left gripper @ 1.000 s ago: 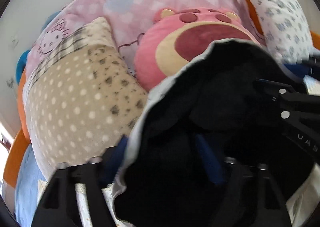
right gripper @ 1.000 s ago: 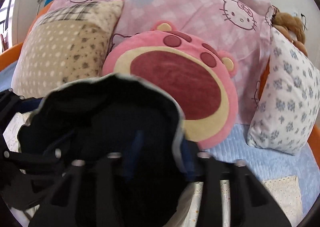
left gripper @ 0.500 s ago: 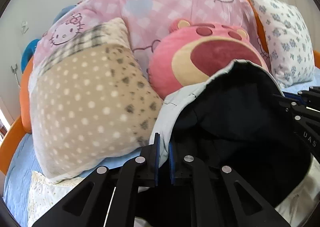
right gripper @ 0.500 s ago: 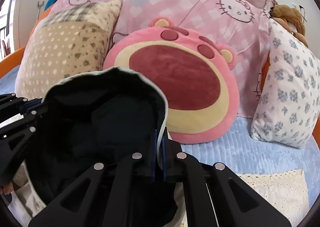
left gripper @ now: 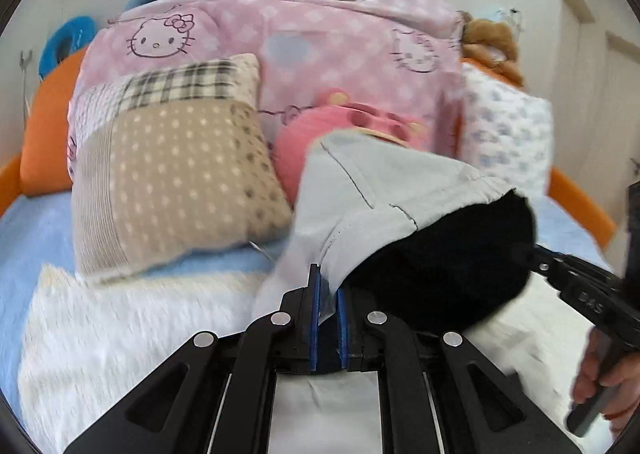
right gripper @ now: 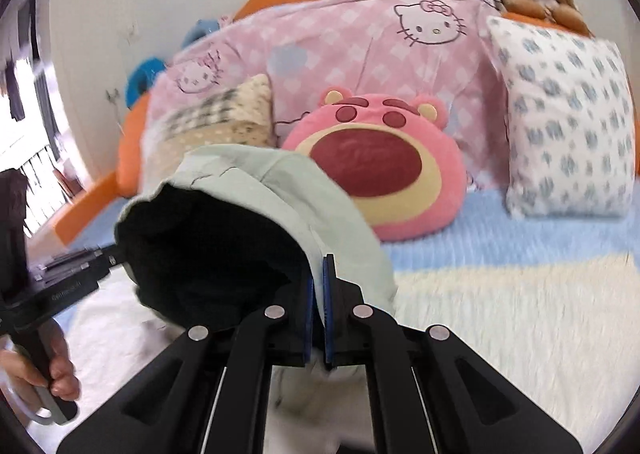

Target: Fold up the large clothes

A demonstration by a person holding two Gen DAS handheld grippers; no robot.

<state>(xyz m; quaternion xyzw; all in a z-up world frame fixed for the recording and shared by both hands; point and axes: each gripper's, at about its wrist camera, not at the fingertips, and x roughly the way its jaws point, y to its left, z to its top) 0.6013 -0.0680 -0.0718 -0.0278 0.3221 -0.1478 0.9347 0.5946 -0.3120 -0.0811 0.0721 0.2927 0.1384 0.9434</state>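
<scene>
Pinching the pale grey garment [left gripper: 384,189] at lower centre, the left gripper [left gripper: 328,286] is clamped tight. The right gripper [right gripper: 318,278] likewise grips its edge at lower centre.

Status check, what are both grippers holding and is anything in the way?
Left gripper and right gripper shut on the grey garment, held up open. Pink bear cushion just behind; no contact visible.

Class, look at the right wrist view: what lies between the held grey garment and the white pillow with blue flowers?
In the right wrist view, the pink bear cushion sits on the blue bedsheet between the grey garment and the flowered pillow.
</scene>
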